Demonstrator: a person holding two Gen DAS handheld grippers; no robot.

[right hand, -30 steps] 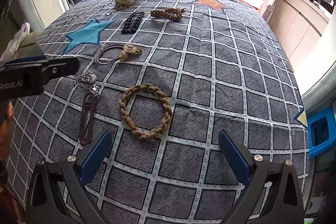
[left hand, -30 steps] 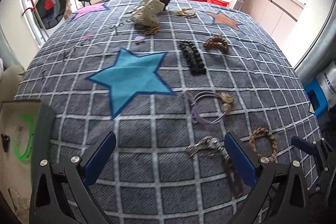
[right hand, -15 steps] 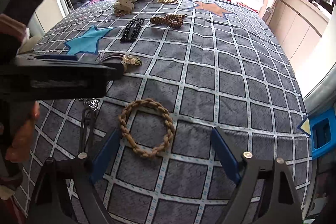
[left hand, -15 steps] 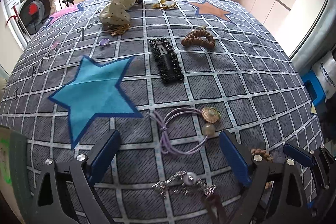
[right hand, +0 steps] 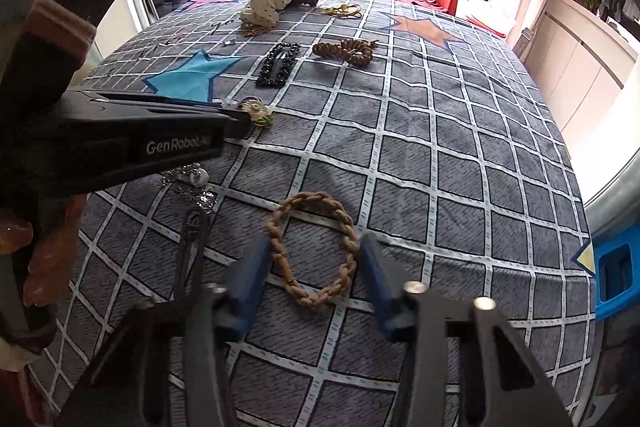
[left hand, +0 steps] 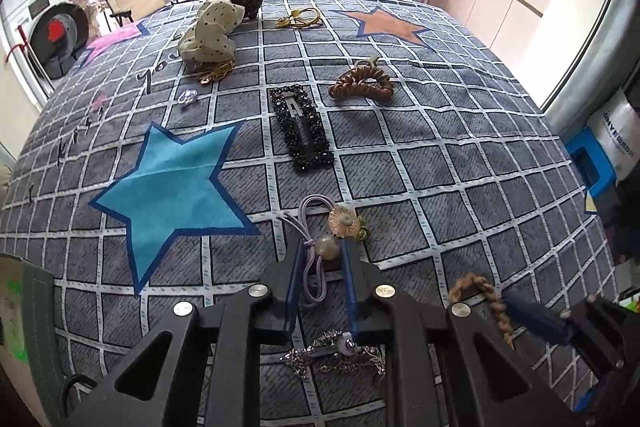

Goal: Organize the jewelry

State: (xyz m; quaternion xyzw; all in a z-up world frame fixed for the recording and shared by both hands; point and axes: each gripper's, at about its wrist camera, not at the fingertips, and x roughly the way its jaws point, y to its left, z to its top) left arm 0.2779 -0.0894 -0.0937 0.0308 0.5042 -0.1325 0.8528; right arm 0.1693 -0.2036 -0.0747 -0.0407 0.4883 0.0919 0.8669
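From my seat, the left tongs (left hand: 320, 279) are closing around the purple hair tie (left hand: 314, 273): its bead sits between the two blue pads and touches them, with the looped cord trailing back toward six o'clock and its flower charm (left hand: 343, 221) just past the tips at twelve. The tie's long axis runs along the tongs, twelve to six. The right tongs (right hand: 316, 277) are closing on the braided tan ring (right hand: 314, 253); its near half lies between the pads, both sides brushing them, and the oval stretches from twelve to six with its far arc beyond the tips. Both pieces lie on the grey checked bedspread (right hand: 460, 147). Under the left tongs, at six o'clock, I see a silver chain brooch (left hand: 336, 353); in the right view a dark hair clip (right hand: 191, 247) lies at nine o'clock of the ring, long axis twelve to six. Ahead at twelve o'clock in the left view, the black beaded barrette (left hand: 302, 125) points away from me, and the brown spiral tie (left hand: 362, 87) is at one o'clock, well apart. The bed's edge falls away at three o'clock, with broad bare cloth between; the blue star (left hand: 172, 195) fills the ten o'clock side.
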